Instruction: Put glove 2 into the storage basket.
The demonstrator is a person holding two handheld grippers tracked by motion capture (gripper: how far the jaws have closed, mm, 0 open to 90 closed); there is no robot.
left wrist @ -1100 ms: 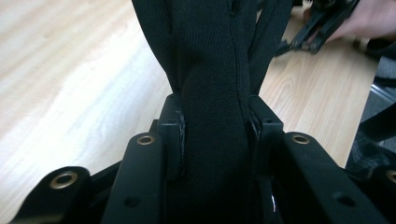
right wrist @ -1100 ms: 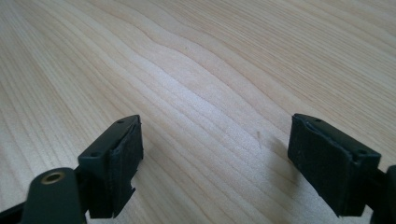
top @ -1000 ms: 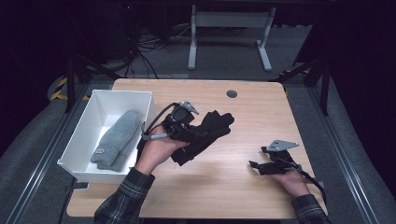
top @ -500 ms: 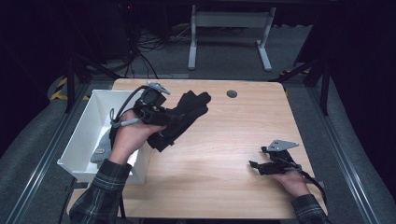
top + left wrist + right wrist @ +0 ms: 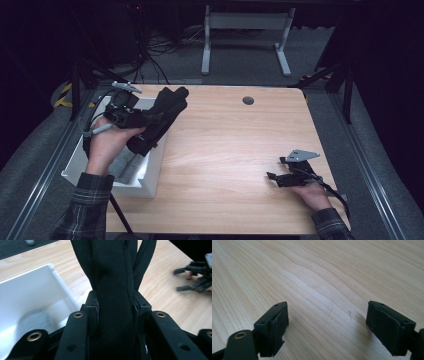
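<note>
A folded black cloth (image 5: 167, 107) hangs over the right wall of the white bin (image 5: 145, 182), with my left gripper (image 5: 150, 120) shut on it. In the left gripper view the cloth (image 5: 113, 277) is pinched between the two jaws and rises out past the top edge. A grey cloth (image 5: 122, 165) lies in the bin, partly hidden by the hand. My right gripper (image 5: 272, 179) rests on the wooden table (image 5: 225, 150) at the front right, jaws wide apart. Bare wood lies between its pads (image 5: 274, 325) in the right gripper view.
A round cable hole (image 5: 248, 100) sits near the table's far edge. The bin (image 5: 32, 292) stands at the table's left edge. Behind the table are a white desk frame (image 5: 245, 40) and cables on the dark floor.
My left hand has carried the black cloth leftwards and slightly up, from the middle of the table to above the bin's right wall. The right gripper has stayed put.
</note>
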